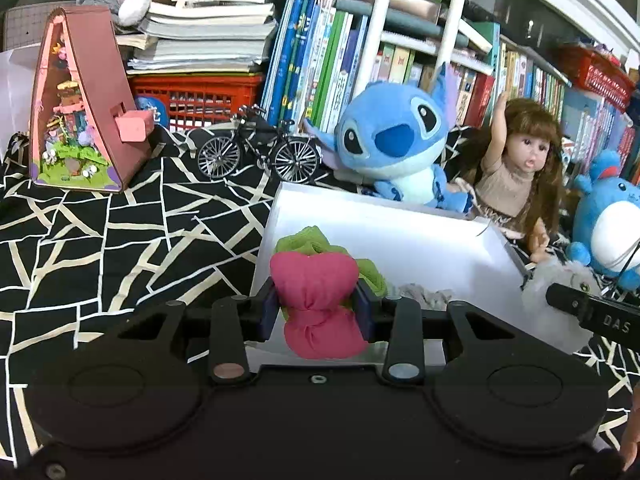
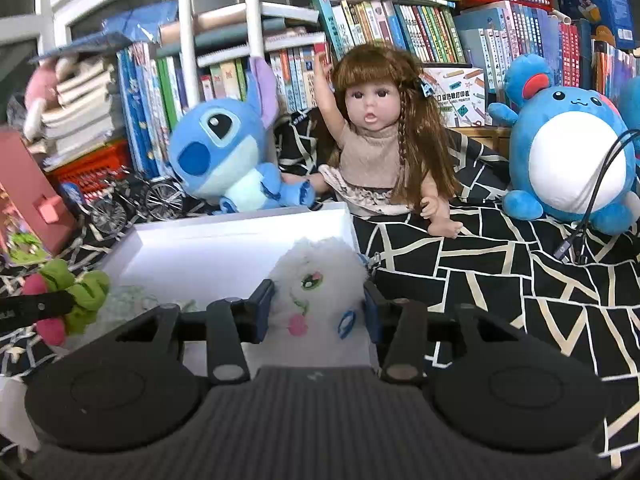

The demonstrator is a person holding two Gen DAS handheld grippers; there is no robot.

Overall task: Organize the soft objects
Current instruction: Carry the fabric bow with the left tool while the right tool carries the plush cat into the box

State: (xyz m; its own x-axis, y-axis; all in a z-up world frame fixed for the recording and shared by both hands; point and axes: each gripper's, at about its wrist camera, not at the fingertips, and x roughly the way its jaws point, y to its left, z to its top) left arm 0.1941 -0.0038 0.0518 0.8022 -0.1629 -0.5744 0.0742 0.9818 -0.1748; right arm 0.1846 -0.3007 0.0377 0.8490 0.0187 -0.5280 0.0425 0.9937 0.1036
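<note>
Centrally, the white box [image 2: 240,240] lies on patterned cloth [image 2: 500,280], its far rim just beside the blue plush [image 2: 224,152] and doll [image 2: 380,136]; left gripper [image 1: 318,304], angled downward over the near-left rim, clamps the pink-and-green soft toy [image 1: 314,280]; right gripper [image 2: 318,304], likewise angled, clamps the white fluffy toy [image 2: 316,276] above the box's right side.
</note>
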